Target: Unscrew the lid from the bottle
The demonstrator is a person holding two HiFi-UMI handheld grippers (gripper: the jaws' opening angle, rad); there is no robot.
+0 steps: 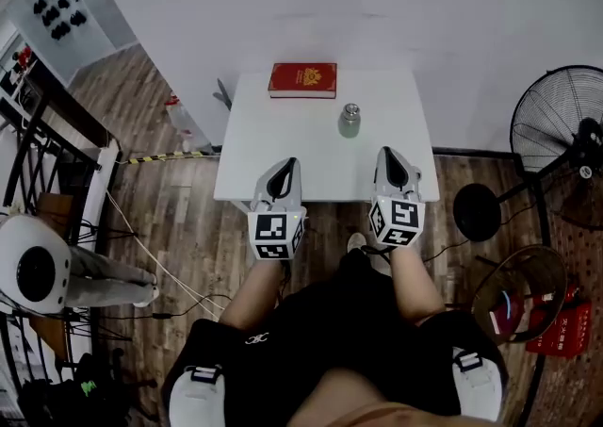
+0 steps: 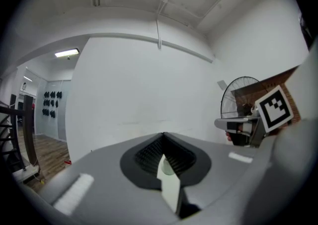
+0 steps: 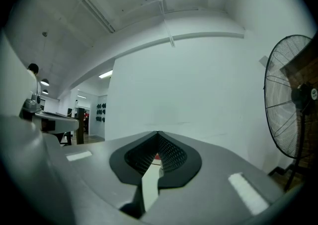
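A small greenish bottle (image 1: 350, 121) with a silver lid stands upright on the white table (image 1: 283, 161), right of centre. My left gripper (image 1: 282, 171) rests shut at the table's near edge, left of the bottle and well short of it. My right gripper (image 1: 387, 159) is shut too, at the near edge just right of the bottle and short of it. Neither holds anything. In the left gripper view a sliver of the bottle (image 2: 166, 169) shows through the slit of the closed jaws. The right gripper view shows only a red speck of the book (image 3: 157, 157) past its closed jaws.
A red book (image 1: 302, 79) lies at the table's far edge. A standing fan (image 1: 565, 133) is at the right, with a basket (image 1: 518, 293) and a red box near it on the wooden floor. Cables run along the floor at the left. The person's knees are below the table's near edge.
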